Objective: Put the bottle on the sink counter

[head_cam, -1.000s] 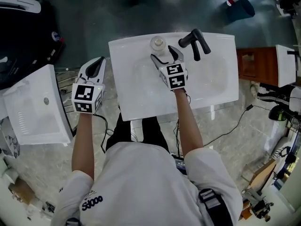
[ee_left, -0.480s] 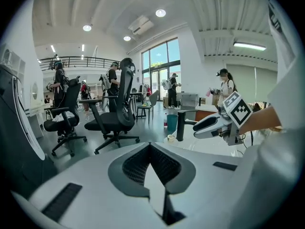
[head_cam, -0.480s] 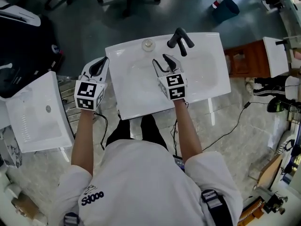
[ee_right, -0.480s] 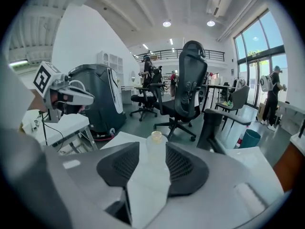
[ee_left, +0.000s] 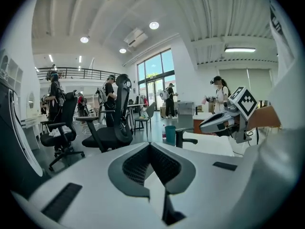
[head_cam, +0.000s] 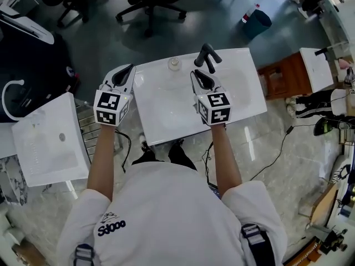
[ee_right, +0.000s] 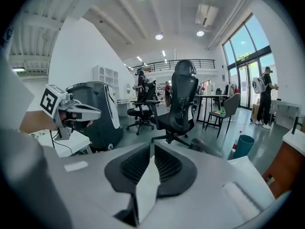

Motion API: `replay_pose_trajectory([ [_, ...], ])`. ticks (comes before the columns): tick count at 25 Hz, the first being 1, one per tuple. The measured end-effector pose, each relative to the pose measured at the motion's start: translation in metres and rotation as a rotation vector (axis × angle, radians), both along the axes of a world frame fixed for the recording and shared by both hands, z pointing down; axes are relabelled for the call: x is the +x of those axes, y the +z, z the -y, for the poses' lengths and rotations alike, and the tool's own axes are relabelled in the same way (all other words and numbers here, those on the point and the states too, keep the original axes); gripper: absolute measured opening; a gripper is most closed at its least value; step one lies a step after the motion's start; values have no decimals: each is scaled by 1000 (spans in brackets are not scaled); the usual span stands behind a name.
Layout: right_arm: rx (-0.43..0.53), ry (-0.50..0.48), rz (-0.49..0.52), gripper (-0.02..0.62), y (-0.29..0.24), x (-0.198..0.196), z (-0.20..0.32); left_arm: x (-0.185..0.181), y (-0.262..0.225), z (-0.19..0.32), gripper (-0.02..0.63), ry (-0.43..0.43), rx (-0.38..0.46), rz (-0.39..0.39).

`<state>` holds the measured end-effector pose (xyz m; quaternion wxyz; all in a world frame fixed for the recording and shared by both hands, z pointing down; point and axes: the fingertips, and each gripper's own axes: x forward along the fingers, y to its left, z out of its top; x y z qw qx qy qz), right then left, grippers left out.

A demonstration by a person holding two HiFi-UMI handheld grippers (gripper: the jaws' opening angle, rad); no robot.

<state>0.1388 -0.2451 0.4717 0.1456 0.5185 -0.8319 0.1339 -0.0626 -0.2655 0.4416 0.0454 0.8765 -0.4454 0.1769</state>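
Since a second ago the right hand-held gripper [head_cam: 198,76] has drawn back from the small, clear, round-topped bottle [head_cam: 175,64], and its jaws have gone from wide apart to nearly together. They are closing now above the basin of the white ceramic sink counter [head_cam: 161,121]. The right gripper view shows the ribbed black pads [ee_right: 167,167] meeting at their tips with nothing between them.

The bottle stands upright on the back rim of the counter, just left of the black lever faucet [head_cam: 206,55], and neither gripper touches it. Seen from straight above it shows little more than its top, so its material is probably plastic but hard to confirm.

The left hand-held gripper [head_cam: 128,70] hangs just off the counter's left edge, near the back corner. Its own view shows its jaws together and empty, and the right gripper [ee_left: 220,121] appears there level with it, over the basin.
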Motion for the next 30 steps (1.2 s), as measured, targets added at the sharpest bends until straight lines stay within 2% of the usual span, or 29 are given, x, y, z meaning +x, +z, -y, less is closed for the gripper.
replay_pose_trajectory([
  [3, 29, 24, -11, 11, -21, 4, 1, 1, -17, 3, 2, 10, 29, -10],
  [9, 89, 59, -25, 11, -65, 13, 1, 17, -44, 2, 2, 66, 71, -21],
  [18, 236, 50, -73, 11, -132, 12, -8, 28, -93, 2, 2, 133, 175, -46],
  [30, 344, 34, -94, 11, -184, 1, -27, 32, -145, -12, 2, 191, 305, -82],
])
